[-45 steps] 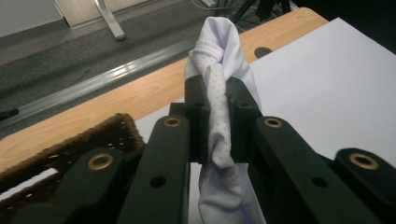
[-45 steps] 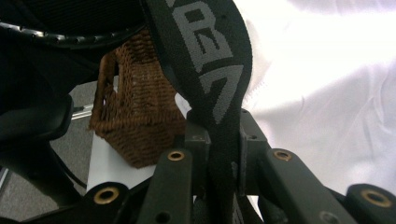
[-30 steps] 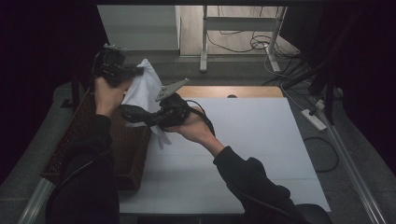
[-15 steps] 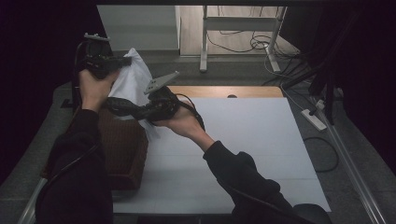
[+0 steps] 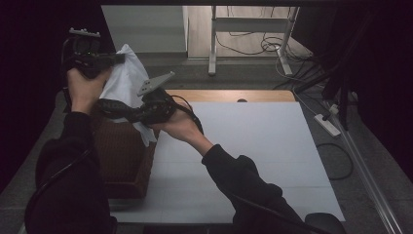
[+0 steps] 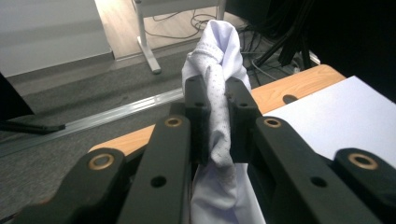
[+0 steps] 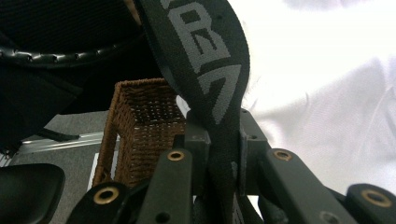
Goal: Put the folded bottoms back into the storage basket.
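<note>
Your left gripper (image 5: 114, 58) is raised at the upper left of the high view, above the far end of the brown wicker basket (image 5: 122, 156) that stands on the left edge of the white table top (image 5: 253, 146). Its jaws are clamped on a bunched fold of the white garment (image 5: 127, 78); in the left gripper view that fold (image 6: 215, 93) is pinched upright between the two black pads, with the cloth rising above them and hanging below. Your right gripper (image 5: 104, 105) reaches leftward across the basket, lower than the left one and close beside it, with its grey three-cornered plate (image 5: 155, 84) tilted on top. Its jaws are closed on the garment's dark waistband (image 7: 205, 79), a black elastic strip with grey lettering that runs up and to the left from between the pads in the right gripper view. The white fabric spreads between the two grippers and drapes down over the basket's near right corner; it is lifted above the basket, not lying on the table.
</note>
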`<action>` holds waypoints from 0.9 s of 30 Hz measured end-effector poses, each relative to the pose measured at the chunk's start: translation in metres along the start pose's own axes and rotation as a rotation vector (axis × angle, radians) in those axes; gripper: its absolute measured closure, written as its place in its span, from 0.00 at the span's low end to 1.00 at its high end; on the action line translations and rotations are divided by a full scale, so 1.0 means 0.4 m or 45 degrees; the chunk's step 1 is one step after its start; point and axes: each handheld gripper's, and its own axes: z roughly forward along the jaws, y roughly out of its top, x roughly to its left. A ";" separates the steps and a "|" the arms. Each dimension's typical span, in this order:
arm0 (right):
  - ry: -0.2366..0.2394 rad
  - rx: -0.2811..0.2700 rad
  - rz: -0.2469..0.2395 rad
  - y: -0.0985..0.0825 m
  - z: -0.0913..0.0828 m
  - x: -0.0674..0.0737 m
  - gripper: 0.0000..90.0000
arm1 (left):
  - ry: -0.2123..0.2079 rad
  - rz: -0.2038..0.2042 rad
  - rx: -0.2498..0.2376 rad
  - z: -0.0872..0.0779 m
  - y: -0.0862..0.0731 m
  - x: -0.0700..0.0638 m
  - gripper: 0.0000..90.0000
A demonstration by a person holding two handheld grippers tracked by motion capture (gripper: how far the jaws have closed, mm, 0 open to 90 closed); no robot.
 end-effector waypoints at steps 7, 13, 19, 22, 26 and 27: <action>0.005 -0.001 -0.003 0.004 0.037 0.008 0.88 | 0.026 0.000 0.021 -0.009 -0.017 0.023 0.91; 0.007 0.014 -0.007 0.000 0.072 0.014 0.88 | 0.035 0.006 0.046 -0.005 -0.041 0.046 0.91; 0.017 0.030 0.009 -0.021 0.111 0.017 0.88 | 0.016 0.029 0.085 0.010 -0.074 0.065 0.90; 0.013 0.051 0.015 -0.031 0.132 0.022 0.88 | 0.018 0.033 0.103 0.020 -0.091 0.073 0.90; 0.007 0.060 0.035 -0.045 0.158 0.025 0.88 | 0.014 0.029 0.116 0.032 -0.111 0.085 0.90; 0.006 0.062 0.035 -0.049 0.164 0.025 0.88 | 0.011 0.030 0.119 0.035 -0.115 0.088 0.90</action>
